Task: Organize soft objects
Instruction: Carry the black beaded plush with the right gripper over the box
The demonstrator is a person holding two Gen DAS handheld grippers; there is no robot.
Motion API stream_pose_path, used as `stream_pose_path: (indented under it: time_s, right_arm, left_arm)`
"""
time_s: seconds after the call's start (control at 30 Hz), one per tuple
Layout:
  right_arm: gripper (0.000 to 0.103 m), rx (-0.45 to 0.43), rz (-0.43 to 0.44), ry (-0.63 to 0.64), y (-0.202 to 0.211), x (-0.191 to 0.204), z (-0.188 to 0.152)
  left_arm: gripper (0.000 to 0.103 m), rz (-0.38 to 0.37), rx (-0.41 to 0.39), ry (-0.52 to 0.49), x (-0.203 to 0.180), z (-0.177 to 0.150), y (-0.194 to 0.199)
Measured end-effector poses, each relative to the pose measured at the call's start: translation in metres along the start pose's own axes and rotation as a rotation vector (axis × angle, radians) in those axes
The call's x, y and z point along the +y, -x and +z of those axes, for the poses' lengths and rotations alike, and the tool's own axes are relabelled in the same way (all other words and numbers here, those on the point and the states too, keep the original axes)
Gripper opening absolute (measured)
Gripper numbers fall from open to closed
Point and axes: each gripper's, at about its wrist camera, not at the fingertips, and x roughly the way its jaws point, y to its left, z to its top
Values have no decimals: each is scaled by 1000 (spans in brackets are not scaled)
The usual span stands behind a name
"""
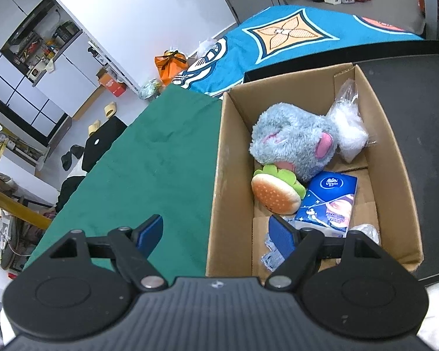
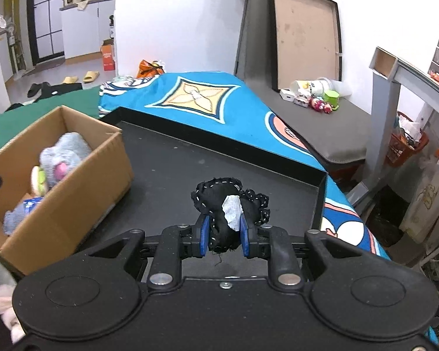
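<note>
A cardboard box (image 1: 231, 158) stands on the black tray (image 1: 418, 111). It holds a grey plush mouse (image 1: 292, 140), a plush burger (image 1: 275, 193), a blue tissue pack (image 1: 327, 201), a clear bag of white stuffing (image 1: 348, 128) and a blue-grey cloth (image 1: 270, 251). My left gripper (image 1: 216, 234) is open and empty above the box's near left wall. My right gripper (image 2: 223, 234) is shut on a black stitched cloth pouch (image 2: 228, 204) with a white patch, held above the tray (image 2: 190, 169) to the right of the box (image 2: 82, 184).
A green cloth (image 1: 149, 158) covers the table left of the box. A blue patterned cloth (image 2: 219, 108) lies behind the tray. Small toys and cups (image 2: 316, 93) sit at the back right. A grey frame (image 2: 386, 111) stands at right.
</note>
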Motion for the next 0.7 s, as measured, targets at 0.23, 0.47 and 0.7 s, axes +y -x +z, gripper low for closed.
stream_pose_path:
  time_s: [0.23, 0.47, 0.7]
  right_arm:
    - [21, -16, 28, 7, 11, 18, 5]
    - [22, -37, 71, 20, 24, 41, 19]
    - [22, -43, 123, 56, 30, 69, 36]
  left_arm:
    - [78, -21, -32, 18, 5, -2, 4]
    - [74, -58, -29, 50, 11, -3, 2]
    - [60, -126, 2, 111, 23, -5, -6]
